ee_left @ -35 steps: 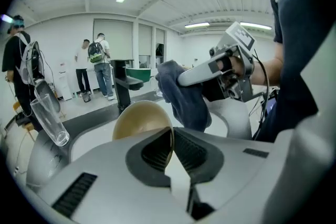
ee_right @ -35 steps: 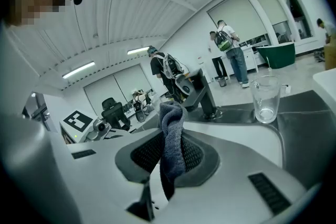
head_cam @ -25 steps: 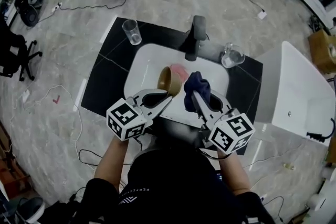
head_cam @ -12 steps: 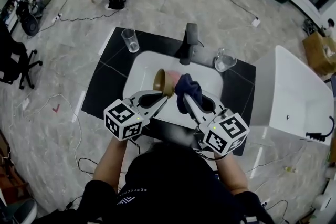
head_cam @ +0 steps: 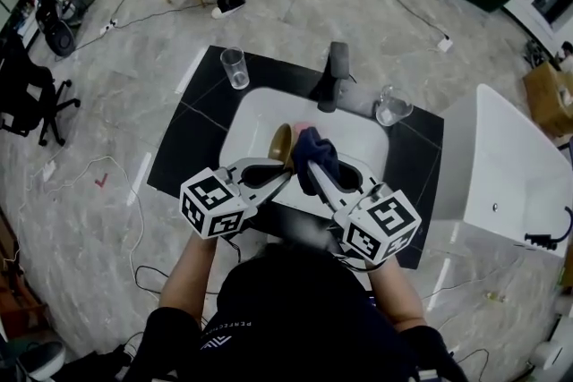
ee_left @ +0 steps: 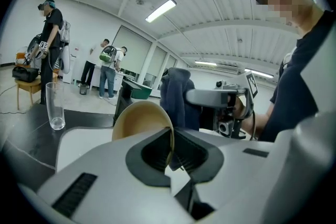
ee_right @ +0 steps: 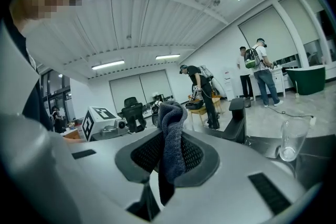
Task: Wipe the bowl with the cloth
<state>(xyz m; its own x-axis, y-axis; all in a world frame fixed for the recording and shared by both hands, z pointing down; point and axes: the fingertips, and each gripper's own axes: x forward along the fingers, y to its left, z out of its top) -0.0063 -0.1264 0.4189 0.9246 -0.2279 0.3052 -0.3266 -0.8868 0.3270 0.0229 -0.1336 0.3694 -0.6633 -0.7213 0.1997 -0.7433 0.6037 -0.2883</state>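
A tan bowl [head_cam: 281,143] is held on its side above the white sink [head_cam: 255,107], its rim pinched by my left gripper [head_cam: 286,174], which is shut on it. In the left gripper view the bowl [ee_left: 137,119] stands edge-on between the jaws of that gripper [ee_left: 170,152]. A dark blue cloth [head_cam: 313,151] hangs bunched from my right gripper [head_cam: 314,168], which is shut on it. The cloth [ee_left: 176,96] sits right beside the bowl's open side. In the right gripper view the cloth [ee_right: 171,136] fills the gap between the jaws of that gripper [ee_right: 169,159].
A black faucet [head_cam: 333,72] stands at the sink's far edge. A tall glass [head_cam: 235,67] stands at the far left of the black counter, a glass jug [head_cam: 391,106] at the far right. A white cabinet [head_cam: 510,165] is to the right. People stand further off.
The cloth has moved left and closer to the bowl. The bowl has tipped more edge-on. Both grippers keep their grips.
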